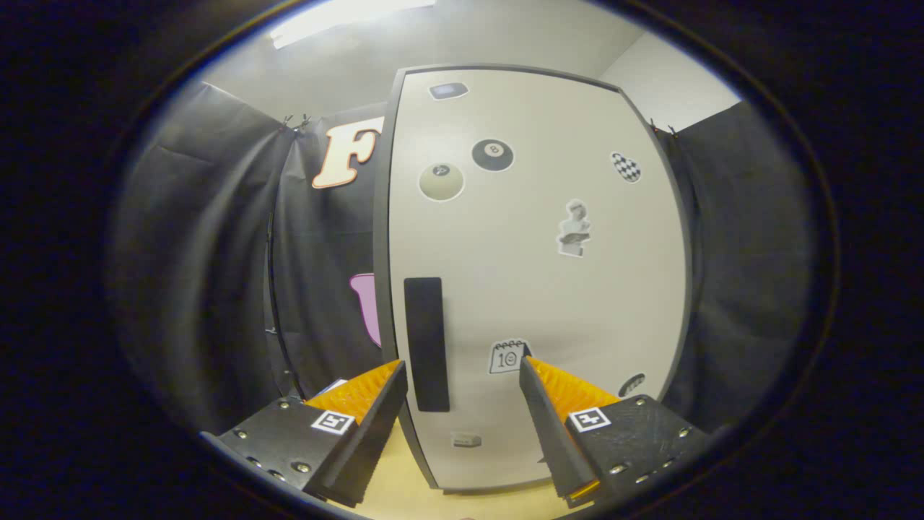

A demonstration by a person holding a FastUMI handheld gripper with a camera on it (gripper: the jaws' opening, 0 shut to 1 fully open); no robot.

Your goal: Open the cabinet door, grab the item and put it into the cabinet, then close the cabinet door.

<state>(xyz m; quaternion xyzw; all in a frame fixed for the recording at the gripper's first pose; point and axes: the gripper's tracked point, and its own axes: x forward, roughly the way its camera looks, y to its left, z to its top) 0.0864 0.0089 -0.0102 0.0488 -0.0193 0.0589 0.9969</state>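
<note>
While you hold the gripper (462, 375) up to the tall off-white cabinet door with dark edging (538, 289), its jaws stand released, wide apart, with nothing between them but the lower part of that door. That door is shut, flush in its dark frame, and it stands on the pale wooden worktop (404, 491), which shows below the door's bottom edge and between your two fingers.

On the door, near its left edge, sits the long black rectangular handle (426, 343), upright; its lower end lies just inside your left finger (368, 415), whose tip is close beside it, though you cannot tell whether they touch. Right of the handle, just ahead of your right finger (548, 415), is a small calendar sticker (507, 357). Higher on the door are a black eight-ball sticker (493, 154), a pale ball sticker (441, 181), a chequered oval sticker (626, 167) and a grey bust sticker (574, 228).

Black cloth (216, 274) hangs on both sides of the door. Which item is to go inside cannot be told.
</note>
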